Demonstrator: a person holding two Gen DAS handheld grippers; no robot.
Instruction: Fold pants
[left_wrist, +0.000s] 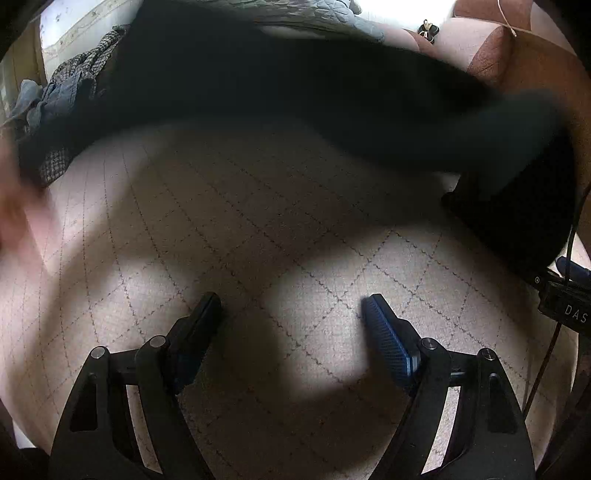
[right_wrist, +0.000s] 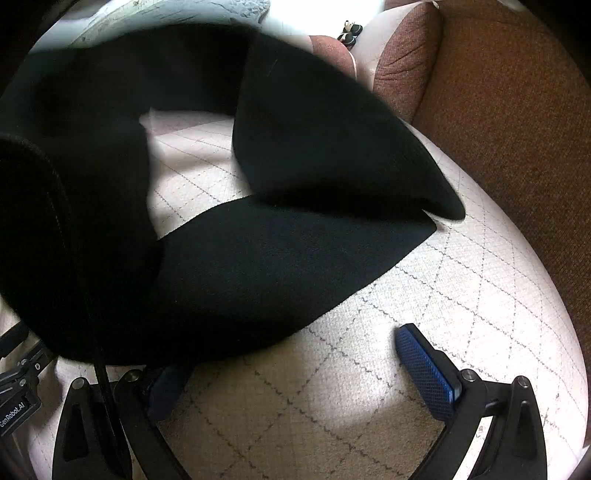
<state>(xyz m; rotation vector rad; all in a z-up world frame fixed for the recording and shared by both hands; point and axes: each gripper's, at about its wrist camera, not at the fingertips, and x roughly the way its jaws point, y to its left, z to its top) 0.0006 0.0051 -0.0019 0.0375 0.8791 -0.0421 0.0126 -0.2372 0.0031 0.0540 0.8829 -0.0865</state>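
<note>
left gripper (left_wrist: 291, 306): fingers apart, nothing between them, over bare cover
right gripper (right_wrist: 295, 354): fingers spread wide; left finger tip hidden under black cloth, blue pad (right_wrist: 424, 373) free
pants (right_wrist: 258, 229): black, blurred, draped across the quilted cover (right_wrist: 461, 295); one leg end lies flat, the other is curled just above it
clothes pile (left_wrist: 70, 92): checked and grey, far left
cushion (right_wrist: 406, 62): brown, at the back

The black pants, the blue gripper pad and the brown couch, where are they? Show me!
black pants (right_wrist: 266, 254): right wrist view, on the flat leg lying on the cover.
blue gripper pad (right_wrist: 424, 373): right wrist view, middle of its ribbed face.
brown couch (right_wrist: 517, 129): right wrist view, backrest fabric.
</note>
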